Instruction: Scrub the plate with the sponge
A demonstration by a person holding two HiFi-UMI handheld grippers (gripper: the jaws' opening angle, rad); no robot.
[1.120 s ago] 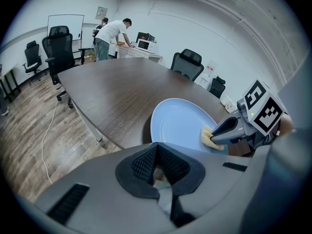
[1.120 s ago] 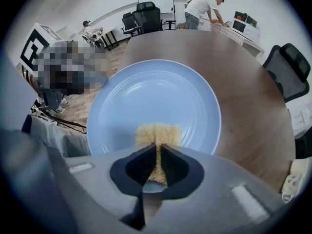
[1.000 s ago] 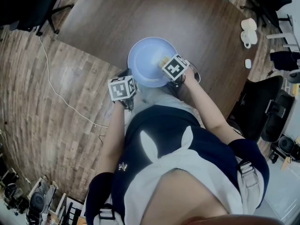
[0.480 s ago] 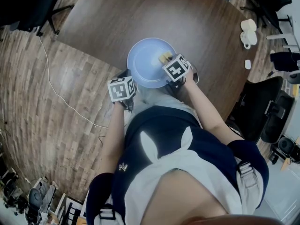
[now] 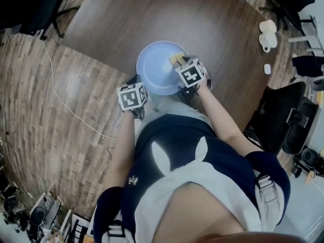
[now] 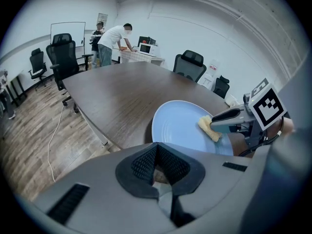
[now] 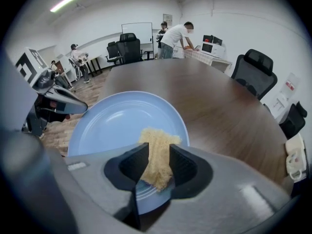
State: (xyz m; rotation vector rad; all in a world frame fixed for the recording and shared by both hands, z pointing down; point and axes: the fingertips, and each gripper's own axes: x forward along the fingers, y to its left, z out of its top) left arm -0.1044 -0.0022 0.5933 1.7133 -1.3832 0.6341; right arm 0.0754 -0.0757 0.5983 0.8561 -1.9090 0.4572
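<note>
At near edge of dark table (image 5: 152, 19): pale blue plate (image 5: 154, 67), lying flat. My right gripper (image 7: 158, 152) clamped on yellow sponge (image 7: 157, 135); sponge touching plate on its right side, close to rim. My left gripper (image 6: 157, 160) just beside plate's near-left rim, jaws together, nothing between them. Can't tell if it touches plate. Office chair (image 6: 192, 62) beyond table; people (image 6: 114, 40) standing at far counter.

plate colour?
Plain light blue plate, clearest in the right gripper view, under the sponge.
</note>
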